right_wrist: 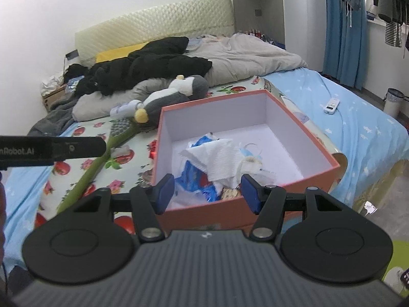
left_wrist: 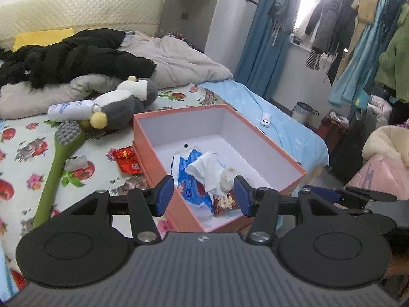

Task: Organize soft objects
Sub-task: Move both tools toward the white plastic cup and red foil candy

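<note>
The left gripper and the right gripper both hold their blue fingers apart with nothing between them, above the near edge of the orange box. Inside it lie a white tissue and blue wrappers. On the bed, left of the box, rest a plush penguin and a green brush.

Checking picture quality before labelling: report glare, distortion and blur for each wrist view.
Left wrist view: the window is blown out white, the hanging clothes dark against it; fisheye bends the bed edge; the orange box is sharp. Right wrist view: the wall at upper left is washed out, corners vignetted dark, the other gripper at the left edge slightly soft.
</note>
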Demonstrator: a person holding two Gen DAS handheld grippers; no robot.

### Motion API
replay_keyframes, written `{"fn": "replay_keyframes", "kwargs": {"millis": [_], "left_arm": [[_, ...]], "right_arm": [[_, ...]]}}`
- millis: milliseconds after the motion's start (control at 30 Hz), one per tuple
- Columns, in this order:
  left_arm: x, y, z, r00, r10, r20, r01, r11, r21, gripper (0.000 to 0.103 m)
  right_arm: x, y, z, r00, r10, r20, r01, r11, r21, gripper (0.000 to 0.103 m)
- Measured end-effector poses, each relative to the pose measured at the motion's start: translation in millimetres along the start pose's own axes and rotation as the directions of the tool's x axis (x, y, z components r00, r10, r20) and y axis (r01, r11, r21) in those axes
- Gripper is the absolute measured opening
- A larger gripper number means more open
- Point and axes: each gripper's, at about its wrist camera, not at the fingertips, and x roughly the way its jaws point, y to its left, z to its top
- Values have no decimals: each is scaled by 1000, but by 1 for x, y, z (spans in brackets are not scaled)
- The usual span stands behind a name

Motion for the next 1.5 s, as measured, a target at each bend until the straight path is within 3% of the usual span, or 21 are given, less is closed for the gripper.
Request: {"fn": "replay_keyframes", "kwargs": {"millis": [267,467,733,1033,1500], "left_arm": [[-45,20,-58,997,78,-14,-79,992,-99,58],[-76,39,-94,990,136,-43,-141,974,-177,58],[-90,72,-117,980,191,-59,-200,949,-246,58],[-45,127,-95,971,215,-100,-234,937,-259,58],[74,219,-41,958,225,-175,-268,921,-284,58]], "right_arm": [[-25,32,-31,999,27,-30,-28,999,-32,60],[-34,60,-55,991,92,-95,-99,993,-65,60],[-28,96,-68,984,143,-107,-157,979,-134,60],[32,125,-60,985,133,-115,-152,971,-183,60],[157,168,-27,992,90,-93,-113,954,-277,59]]}}
